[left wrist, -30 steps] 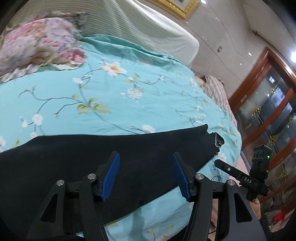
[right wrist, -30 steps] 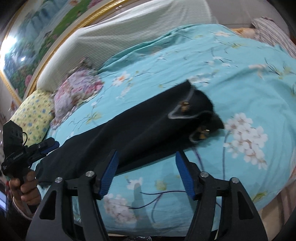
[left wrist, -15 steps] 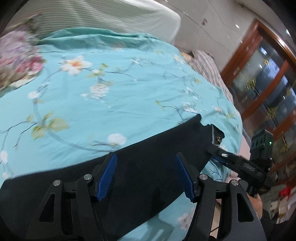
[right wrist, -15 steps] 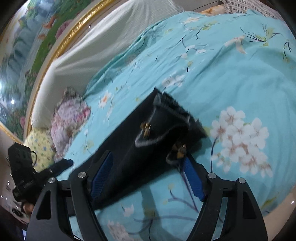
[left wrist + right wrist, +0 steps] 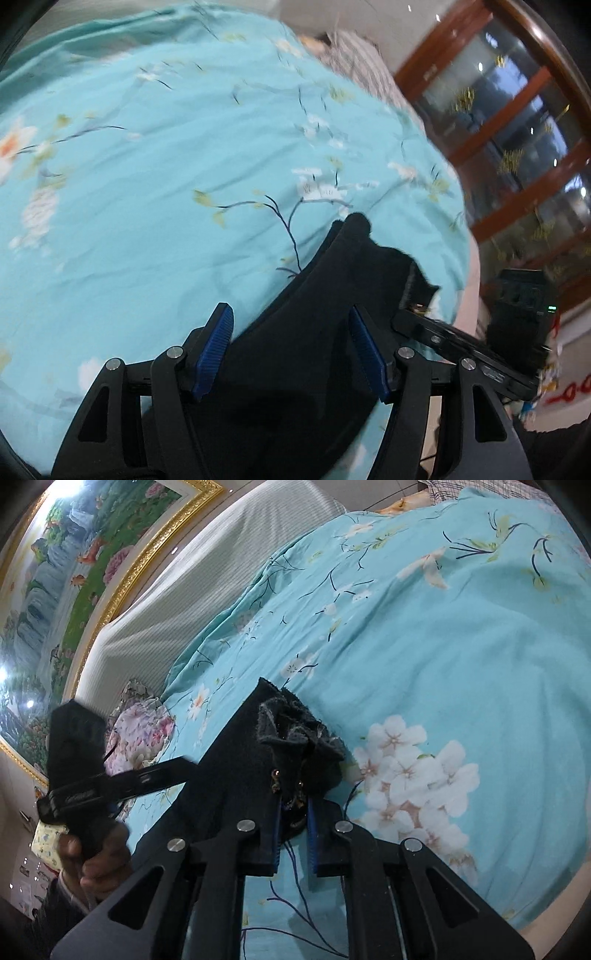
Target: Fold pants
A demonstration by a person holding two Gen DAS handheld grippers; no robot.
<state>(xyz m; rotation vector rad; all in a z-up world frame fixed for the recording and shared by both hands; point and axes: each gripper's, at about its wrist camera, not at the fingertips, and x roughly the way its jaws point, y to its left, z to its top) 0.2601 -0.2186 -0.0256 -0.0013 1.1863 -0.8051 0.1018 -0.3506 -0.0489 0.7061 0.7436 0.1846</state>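
Your right tongs [image 5: 293, 834] have just closed, and the two blue pads now pinch the bunched waistband corner of the one pair of black pants [image 5: 236, 771]; the fabric runs from the jaws up and to the left across the quilt [image 5: 461, 657]. Your left tongs [image 5: 291, 347] stand wide apart, gripping nothing, with the pants lying flat below and between the two fingers, no pad pressing on them. To their right, the right tongs reach the waistband end. Just left of the right tongs, your left hand [image 5: 92, 864] holds its tool. Farther off lie two pillows, one floral [image 5: 142, 731] and one yellow [image 5: 46, 842], then a striped headboard [image 5: 192, 590] and one gold-framed painting [image 5: 62, 572].
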